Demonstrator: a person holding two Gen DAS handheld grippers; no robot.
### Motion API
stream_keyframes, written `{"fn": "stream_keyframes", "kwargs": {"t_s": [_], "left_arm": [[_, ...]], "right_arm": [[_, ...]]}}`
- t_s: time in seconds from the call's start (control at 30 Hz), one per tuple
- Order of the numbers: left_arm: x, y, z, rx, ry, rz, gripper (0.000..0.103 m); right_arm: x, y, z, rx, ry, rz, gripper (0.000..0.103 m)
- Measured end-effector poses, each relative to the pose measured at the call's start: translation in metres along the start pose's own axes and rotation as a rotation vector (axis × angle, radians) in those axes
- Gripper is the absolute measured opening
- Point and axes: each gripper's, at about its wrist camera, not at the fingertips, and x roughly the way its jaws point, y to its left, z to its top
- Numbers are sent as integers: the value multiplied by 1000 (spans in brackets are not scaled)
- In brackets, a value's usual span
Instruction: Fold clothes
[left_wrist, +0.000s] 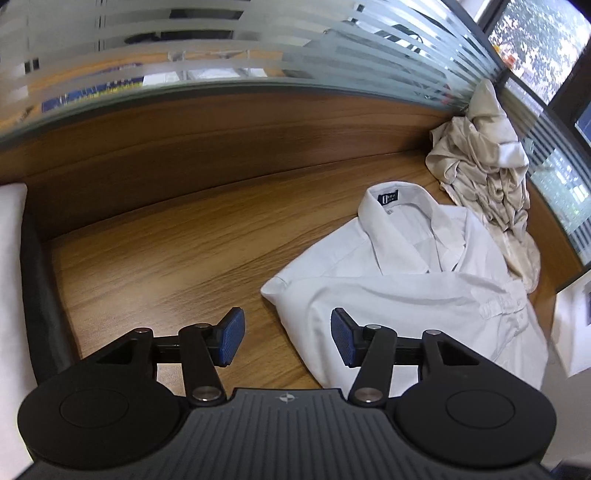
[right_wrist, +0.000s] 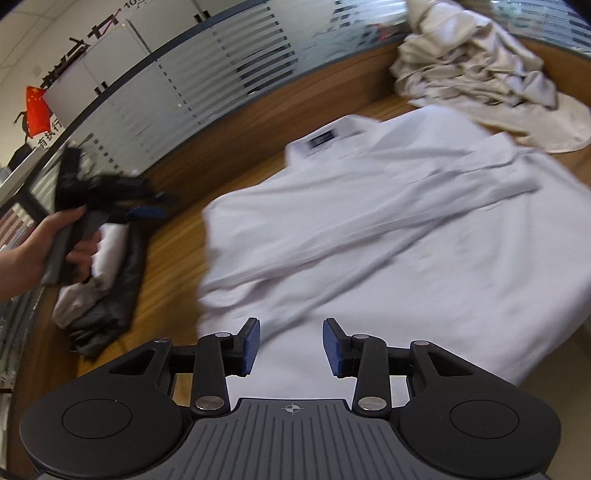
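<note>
Both claws empty. Left claw (left_wrist: 287, 338) has its pads well apart over bare worktop (left_wrist: 155, 266), just off the shirt's near-left corner; nothing between the pads. Right claw (right_wrist: 291, 347) is parted a bit less and hangs over the shirt's near edge, cloth below but not pinched (that view is smeared, so fine detail is poor).

Shirt (left_wrist: 406, 291) lies flat on the worktop, front up, collar (left_wrist: 388, 206) at the far end. One sleeve (left_wrist: 424, 284) is laid across the chest, cuff (left_wrist: 498, 306) toward the shirt's right side. So my read: sides and sleeves are in, but the bottom-to-collar fold is not done yet.

Left of the shirt, a small stack (right_wrist: 99, 280) of dark and white items looks already folded. A hand (right_wrist: 48, 247) holding the left claw sits over it in the right view.

Beyond the shirt's far-right corner, a beige heap (left_wrist: 484, 170) sits crumpled and unfolded, touching the shirt's edge. That's the remaining backlog. Roughly mid-task.
</note>
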Motion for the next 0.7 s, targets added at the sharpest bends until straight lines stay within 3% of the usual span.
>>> {"fn": "stream_keyframes", "kwargs": {"t_s": [0.13,0.3,0.47,0.53,0.7], "left_arm": [[5,15,8,-14,-14,-29,58],[16,16,25,134,16,-19,58],[26,14,34,251,47,-37,60],[32,17,37,245,65,-61,61],[46,32,42,113,94,-145,61]], "right_arm": [[21,50,-6,-31,-11,13,40],[53,88,-3,-34,-23,1,41],[94,100,13,79,-56,13,41],[112,100,21,136,-44,14,41],[156,101,25,165,37,-101,41]]}}
